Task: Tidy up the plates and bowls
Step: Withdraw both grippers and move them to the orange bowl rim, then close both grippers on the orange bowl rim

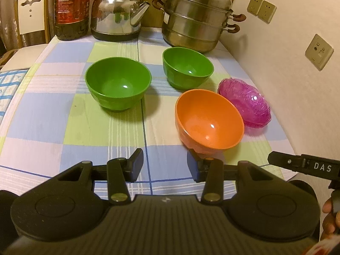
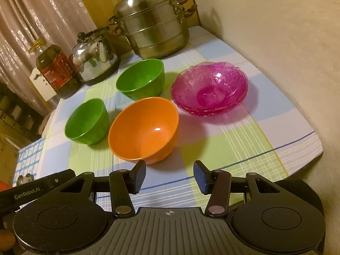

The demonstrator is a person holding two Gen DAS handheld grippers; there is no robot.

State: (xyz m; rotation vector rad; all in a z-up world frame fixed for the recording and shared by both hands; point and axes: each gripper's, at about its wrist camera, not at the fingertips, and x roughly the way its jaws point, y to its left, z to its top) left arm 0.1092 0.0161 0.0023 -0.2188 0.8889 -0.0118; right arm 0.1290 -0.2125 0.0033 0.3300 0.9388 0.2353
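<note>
We held the left gripper [image 1: 165,166] low over the near edge of the checked tablecloth [image 1: 53,116], its jaws partly apart with nothing between them. The right gripper [image 2: 169,176] hung the same way, jaws partly apart and empty. Just ahead of both stood the orange bowl [image 2: 144,129], upright on the cloth. Beyond it we saw two green bowls, the nearer green bowl [image 2: 87,122] to its left and the farther green bowl [image 2: 141,79] behind, each standing apart. The pink glass dishes [image 2: 209,89] sat stacked by the wall, close to the orange bowl. At the back stood a steamer pot [image 2: 153,27], a kettle [image 2: 93,57] and an oil bottle [image 2: 56,70].
</note>
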